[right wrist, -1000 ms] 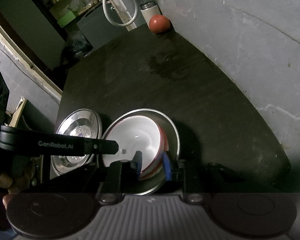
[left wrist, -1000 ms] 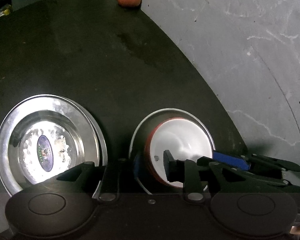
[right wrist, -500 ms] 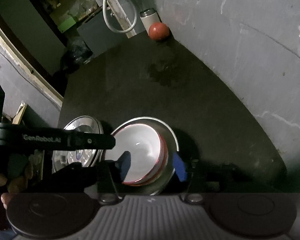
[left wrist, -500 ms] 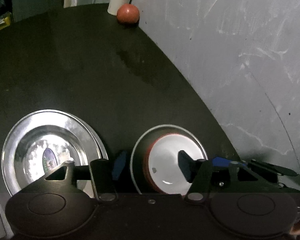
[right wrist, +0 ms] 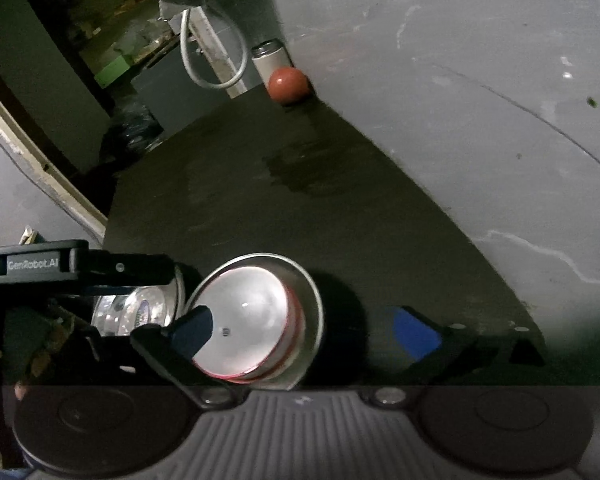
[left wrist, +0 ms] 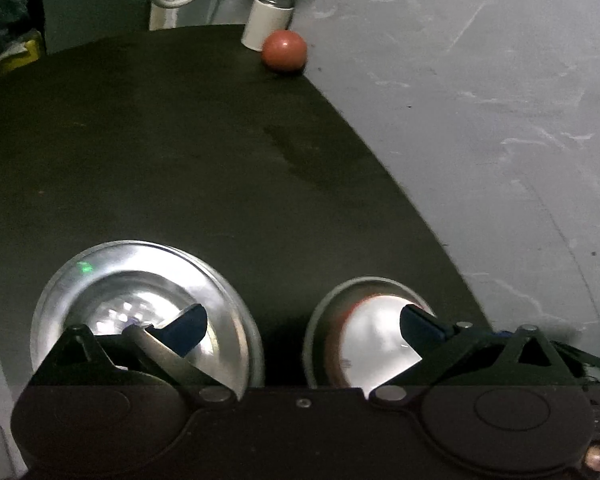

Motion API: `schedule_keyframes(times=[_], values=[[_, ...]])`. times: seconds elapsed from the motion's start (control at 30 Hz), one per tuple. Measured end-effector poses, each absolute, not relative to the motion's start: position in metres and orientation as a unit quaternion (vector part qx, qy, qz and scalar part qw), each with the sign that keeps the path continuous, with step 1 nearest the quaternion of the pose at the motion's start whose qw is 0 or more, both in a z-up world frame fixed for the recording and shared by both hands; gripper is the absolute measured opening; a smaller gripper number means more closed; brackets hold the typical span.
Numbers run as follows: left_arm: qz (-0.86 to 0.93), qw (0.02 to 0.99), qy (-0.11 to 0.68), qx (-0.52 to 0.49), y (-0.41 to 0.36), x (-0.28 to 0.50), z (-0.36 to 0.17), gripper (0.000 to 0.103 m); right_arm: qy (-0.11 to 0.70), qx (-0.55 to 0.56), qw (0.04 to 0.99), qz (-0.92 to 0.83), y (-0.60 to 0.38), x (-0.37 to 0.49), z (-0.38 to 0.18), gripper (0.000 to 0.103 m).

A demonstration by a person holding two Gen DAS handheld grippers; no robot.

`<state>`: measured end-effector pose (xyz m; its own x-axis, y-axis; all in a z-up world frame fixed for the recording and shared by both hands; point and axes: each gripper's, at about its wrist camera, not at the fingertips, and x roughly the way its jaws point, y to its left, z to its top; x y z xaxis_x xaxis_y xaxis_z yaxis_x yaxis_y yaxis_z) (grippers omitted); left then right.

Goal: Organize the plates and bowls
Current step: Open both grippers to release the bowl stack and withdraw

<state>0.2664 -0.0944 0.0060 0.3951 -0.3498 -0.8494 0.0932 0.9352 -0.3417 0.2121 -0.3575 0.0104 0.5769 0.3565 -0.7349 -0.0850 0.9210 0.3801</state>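
Observation:
A stack of steel plates (left wrist: 140, 276) lies at the near left of the dark table. To its right a red-rimmed white bowl (left wrist: 374, 336) sits nested inside a steel bowl (left wrist: 340, 292). In the right wrist view the white bowl (right wrist: 252, 308) rests in the steel bowl (right wrist: 308, 304), with the plates (right wrist: 140, 308) to the left. My left gripper (left wrist: 302, 326) is open and empty, its fingers straddling the gap between plates and bowls. My right gripper (right wrist: 306, 328) is open and empty, above the bowls' near rim. The left gripper's body (right wrist: 72, 268) shows at the left.
A red ball (left wrist: 283, 49) and a white can (left wrist: 269, 19) stand at the table's far edge by the grey wall (left wrist: 480, 100). A white cable loop (right wrist: 204, 64) hangs beyond. A darker stain (right wrist: 300, 168) marks the tabletop.
Both grippers opened wide and pulled back from the bowls. The right gripper let go of the white bowl's rim, and the bowl now rests in the steel bowl.

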Motion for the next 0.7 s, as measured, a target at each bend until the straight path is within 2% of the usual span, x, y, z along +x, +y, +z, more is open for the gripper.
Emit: schedule_keyframes(times=[0.3, 0.7], values=[[-0.181, 0.839, 0.514, 0.000, -0.092, 0.274, 0.004, 0.102, 0.457, 0.162, 0.870, 0.095, -0.366, 0.200, 0.003, 0.103], [-0.259, 0.801, 0.532, 0.095, -0.105, 0.289, -0.013, 0.102, 0.481, 0.154, 0.862, 0.048, -0.355, 0.179, -0.009, 0.103]])
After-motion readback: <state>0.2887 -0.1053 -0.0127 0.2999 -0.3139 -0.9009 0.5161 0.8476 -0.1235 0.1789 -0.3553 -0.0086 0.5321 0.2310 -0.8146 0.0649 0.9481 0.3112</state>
